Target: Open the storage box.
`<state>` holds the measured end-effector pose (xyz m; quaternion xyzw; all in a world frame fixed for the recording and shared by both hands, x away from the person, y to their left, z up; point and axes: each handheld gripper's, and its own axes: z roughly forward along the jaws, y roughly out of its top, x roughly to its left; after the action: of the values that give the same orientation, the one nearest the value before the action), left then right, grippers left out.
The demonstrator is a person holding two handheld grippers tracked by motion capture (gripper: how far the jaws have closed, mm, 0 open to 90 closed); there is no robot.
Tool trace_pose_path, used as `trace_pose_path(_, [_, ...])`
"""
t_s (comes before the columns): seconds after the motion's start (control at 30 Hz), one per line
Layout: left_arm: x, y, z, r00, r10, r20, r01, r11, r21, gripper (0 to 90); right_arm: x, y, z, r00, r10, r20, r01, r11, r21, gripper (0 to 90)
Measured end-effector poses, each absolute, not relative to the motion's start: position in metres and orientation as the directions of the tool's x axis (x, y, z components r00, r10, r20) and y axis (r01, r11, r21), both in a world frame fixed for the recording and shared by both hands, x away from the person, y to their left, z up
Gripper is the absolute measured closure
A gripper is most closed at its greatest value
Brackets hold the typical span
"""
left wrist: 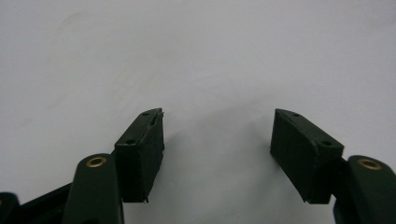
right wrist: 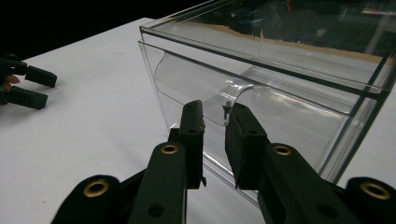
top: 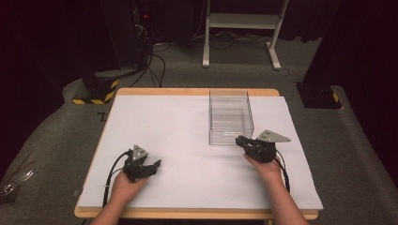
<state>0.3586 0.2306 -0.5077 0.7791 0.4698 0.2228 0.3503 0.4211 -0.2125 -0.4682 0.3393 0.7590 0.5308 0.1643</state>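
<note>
A clear plastic box [top: 229, 117] with a drawer-like front stands on the white table [top: 173, 117], right of the middle. In the right gripper view its clear front wall [right wrist: 289, 116] has a curved cut-out. My right gripper [top: 240, 140] is at the box's near right corner. Its jaws [right wrist: 215, 109] stand a narrow gap apart, right at that cut-out, and nothing is clearly held between them. My left gripper [top: 155, 166] rests near the front left of the table, open over bare white surface [left wrist: 217, 135]. It also appears at the left edge of the right gripper view [right wrist: 30, 86].
The table's wooden edge [top: 197, 214] runs along the front. Beyond the table are grey carpet, a white stand's legs [top: 239, 37], cables and a black-and-yellow base [top: 96, 91].
</note>
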Motion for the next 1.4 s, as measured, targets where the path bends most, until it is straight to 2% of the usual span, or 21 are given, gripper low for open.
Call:
trace_pose_path(0.43, [0.359,0.231,-0.508,0.459,0.888,0.017,0.574,-0.311,0.757,35.0,0.428,-0.208,-0.469,-0.745,0.656,0.121,0.342,0.220,0.914,68.8])
trace_pose_path(0.77, [0.359,0.230,-0.508,0.458,0.889,0.019,0.574,-0.312,0.758,35.0,0.428,-0.215,-0.470,-0.765,0.628,0.140,0.341,0.211,0.916,75.7])
trace_pose_path(1.4, [0.359,0.230,-0.508,0.457,0.889,0.018,0.573,-0.311,0.758,35.0,0.408,-0.222,-0.471,-0.787,0.604,0.130,0.322,0.221,0.920,79.9])
